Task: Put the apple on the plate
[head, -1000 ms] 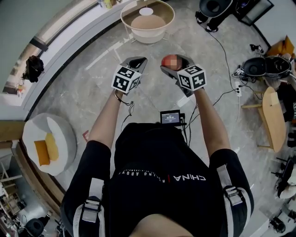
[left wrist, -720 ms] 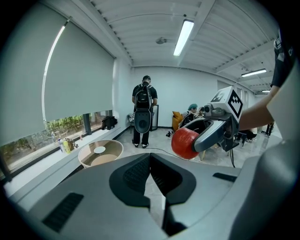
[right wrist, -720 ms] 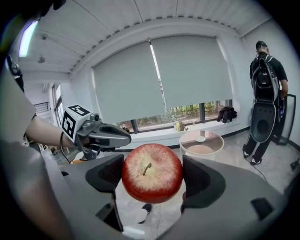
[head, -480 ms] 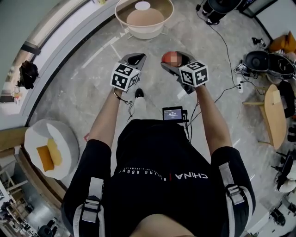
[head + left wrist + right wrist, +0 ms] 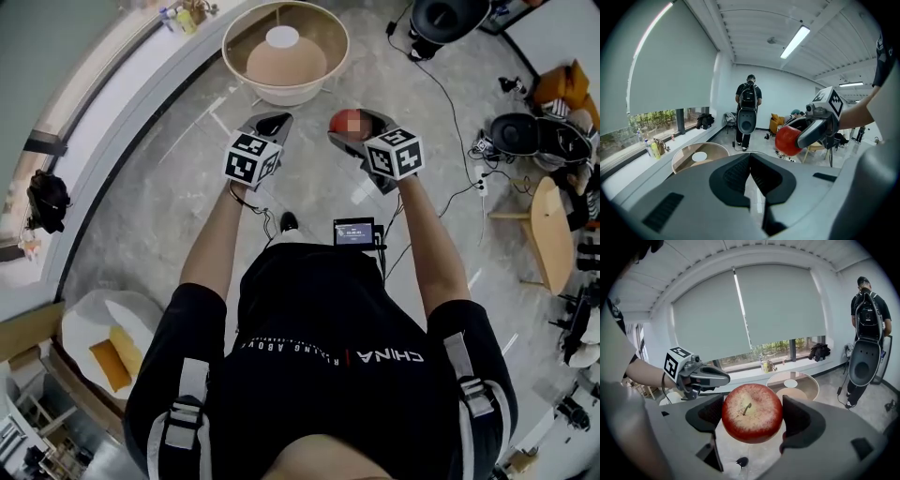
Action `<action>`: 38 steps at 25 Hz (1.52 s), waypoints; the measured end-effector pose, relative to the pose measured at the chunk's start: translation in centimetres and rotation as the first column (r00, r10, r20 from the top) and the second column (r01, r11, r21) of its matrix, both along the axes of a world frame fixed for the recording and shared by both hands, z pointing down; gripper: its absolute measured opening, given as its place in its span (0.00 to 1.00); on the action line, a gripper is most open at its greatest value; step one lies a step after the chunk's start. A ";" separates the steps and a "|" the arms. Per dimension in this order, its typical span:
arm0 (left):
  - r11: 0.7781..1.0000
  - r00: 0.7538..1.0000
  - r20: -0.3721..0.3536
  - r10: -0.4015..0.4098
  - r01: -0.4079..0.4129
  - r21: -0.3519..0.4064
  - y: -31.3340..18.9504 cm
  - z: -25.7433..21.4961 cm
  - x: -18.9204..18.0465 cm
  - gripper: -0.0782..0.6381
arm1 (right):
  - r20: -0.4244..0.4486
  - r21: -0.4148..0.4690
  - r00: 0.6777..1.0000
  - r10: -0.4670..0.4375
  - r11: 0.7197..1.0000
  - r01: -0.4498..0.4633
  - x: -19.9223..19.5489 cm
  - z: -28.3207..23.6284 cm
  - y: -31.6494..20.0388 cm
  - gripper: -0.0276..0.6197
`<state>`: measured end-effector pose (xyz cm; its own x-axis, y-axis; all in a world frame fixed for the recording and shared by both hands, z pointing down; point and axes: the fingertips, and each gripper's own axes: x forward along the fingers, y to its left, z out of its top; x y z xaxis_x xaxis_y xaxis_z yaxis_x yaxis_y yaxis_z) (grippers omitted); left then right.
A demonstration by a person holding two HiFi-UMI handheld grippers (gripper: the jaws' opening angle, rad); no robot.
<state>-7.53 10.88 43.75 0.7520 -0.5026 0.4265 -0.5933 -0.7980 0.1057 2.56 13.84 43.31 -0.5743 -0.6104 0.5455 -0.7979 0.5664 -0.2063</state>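
Observation:
A red apple [image 5: 752, 412] sits between the jaws of my right gripper [image 5: 753, 417], which is shut on it, stem facing the camera. In the head view the apple [image 5: 345, 122] and right gripper [image 5: 350, 127] hang in the air over the floor, short of the round table [image 5: 234, 66]. A small white plate [image 5: 282, 37] lies on the far part of that table; it also shows as plate [image 5: 790, 383] and plate [image 5: 699, 157]. My left gripper [image 5: 272, 124] is held beside the right one, jaws together and empty. The left gripper [image 5: 750, 160] sees the apple [image 5: 787, 139] to its right.
A window ledge [image 5: 122, 89] with bottles [image 5: 183, 17] curves along the left. A white round seat [image 5: 108, 342] with yellow cushions stands low left. Cables, black equipment [image 5: 539, 136] and a wooden chair [image 5: 553, 234] are on the right. A person with a backpack [image 5: 748, 110] stands beyond the table.
The table and plate have come nearer and lower in the head view, and the white seat has slid down-left. Both grippers keep their pose; the apple stays held.

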 end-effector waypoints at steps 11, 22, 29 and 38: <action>0.999 1.000 -0.002 0.028 -0.028 -0.039 -11.7 2.2 0.0 0.13 | -0.031 -0.024 0.999 0.007 1.000 -0.008 -1.3 1.6 -12.9 0.64; 0.996 0.997 0.023 -0.076 0.077 -0.055 -30.9 4.2 3.9 0.13 | -0.039 -0.010 0.995 -0.089 0.996 0.088 2.1 3.8 -33.4 0.64; 0.988 0.990 0.022 -0.137 0.138 -0.066 -43.7 2.7 7.5 0.13 | -0.038 -0.011 0.985 -0.166 0.986 0.166 5.1 3.3 -46.2 0.64; 0.979 0.980 0.069 -0.187 0.192 -0.075 -51.9 3.0 7.5 0.13 | 0.003 -0.019 0.979 -0.203 0.979 0.203 6.0 3.4 -55.2 0.64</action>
